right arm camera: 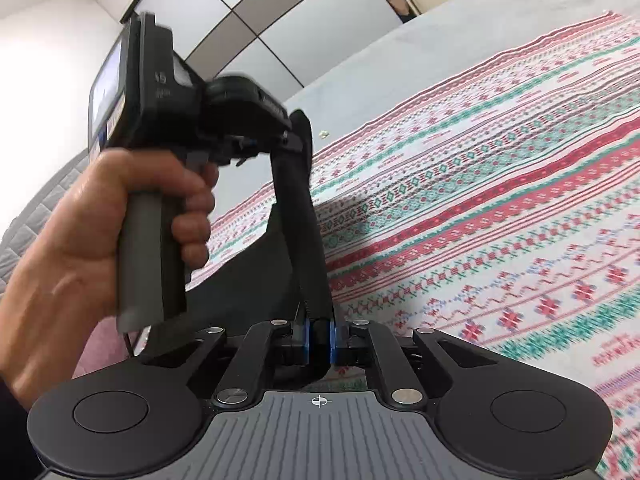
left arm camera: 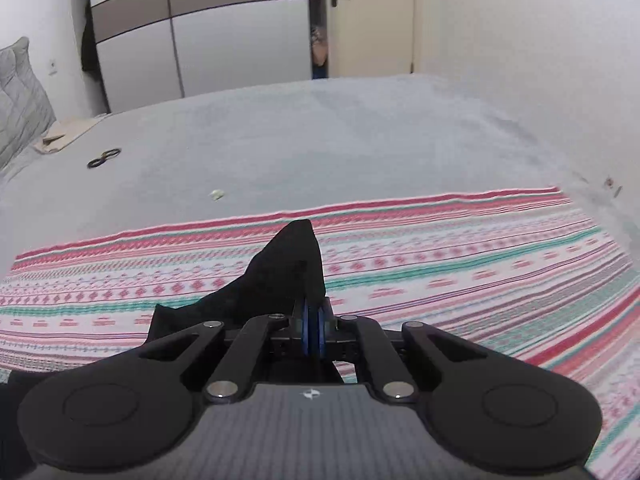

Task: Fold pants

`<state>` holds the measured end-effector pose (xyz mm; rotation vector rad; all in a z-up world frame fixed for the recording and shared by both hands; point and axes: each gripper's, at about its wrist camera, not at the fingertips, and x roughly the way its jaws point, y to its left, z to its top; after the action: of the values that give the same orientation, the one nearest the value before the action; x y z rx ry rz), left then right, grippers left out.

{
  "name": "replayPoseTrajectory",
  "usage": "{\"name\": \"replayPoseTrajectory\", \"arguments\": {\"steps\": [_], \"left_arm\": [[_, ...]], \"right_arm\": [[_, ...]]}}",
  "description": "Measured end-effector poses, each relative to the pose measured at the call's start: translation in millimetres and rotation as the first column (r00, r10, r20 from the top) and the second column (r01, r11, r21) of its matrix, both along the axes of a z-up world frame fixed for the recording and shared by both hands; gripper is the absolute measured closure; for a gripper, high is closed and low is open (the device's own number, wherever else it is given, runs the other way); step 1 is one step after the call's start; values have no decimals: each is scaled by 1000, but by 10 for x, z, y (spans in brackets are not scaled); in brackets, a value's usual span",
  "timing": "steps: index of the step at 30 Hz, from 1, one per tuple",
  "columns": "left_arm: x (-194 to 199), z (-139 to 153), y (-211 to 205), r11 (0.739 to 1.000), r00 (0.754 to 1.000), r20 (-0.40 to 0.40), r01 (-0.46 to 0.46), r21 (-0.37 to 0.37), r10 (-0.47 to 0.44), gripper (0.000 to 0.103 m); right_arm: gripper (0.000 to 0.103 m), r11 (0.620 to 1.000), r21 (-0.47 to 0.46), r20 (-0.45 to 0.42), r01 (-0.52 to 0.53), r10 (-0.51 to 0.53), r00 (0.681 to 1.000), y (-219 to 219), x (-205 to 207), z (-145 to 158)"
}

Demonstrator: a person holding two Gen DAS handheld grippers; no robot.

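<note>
The black pants [left arm camera: 276, 280] rise as a peak of cloth from my left gripper [left arm camera: 315, 330], whose blue pads are shut on the fabric. The rest of the cloth trails down to the lower left. In the right wrist view my right gripper [right arm camera: 319, 346] is shut on a taut band of the same pants [right arm camera: 310, 240], which runs up to the left gripper [right arm camera: 296, 136], held in a hand [right arm camera: 92, 232] just ahead. Both grippers hold the pants lifted above the striped blanket [right arm camera: 500, 200].
The red, green and white patterned blanket [left arm camera: 460, 264] lies on a grey bed [left arm camera: 320, 140]. A black ring-shaped item [left arm camera: 103, 158] and a small scrap [left arm camera: 217, 194] lie on the sheet. A pillow [left arm camera: 20, 96], wardrobe [left arm camera: 200, 28] and door [left arm camera: 370, 16] stand beyond.
</note>
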<state>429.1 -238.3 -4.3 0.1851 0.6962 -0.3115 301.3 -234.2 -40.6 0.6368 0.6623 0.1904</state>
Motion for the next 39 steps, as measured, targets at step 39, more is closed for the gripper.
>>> {"name": "replayPoseTrajectory", "arguments": {"steps": [39], "left_arm": [[-650, 91, 1309, 978, 998, -50, -38, -207, 29, 69]], "right_arm": [[95, 893, -441, 274, -86, 225, 935, 585, -911, 242]]}}
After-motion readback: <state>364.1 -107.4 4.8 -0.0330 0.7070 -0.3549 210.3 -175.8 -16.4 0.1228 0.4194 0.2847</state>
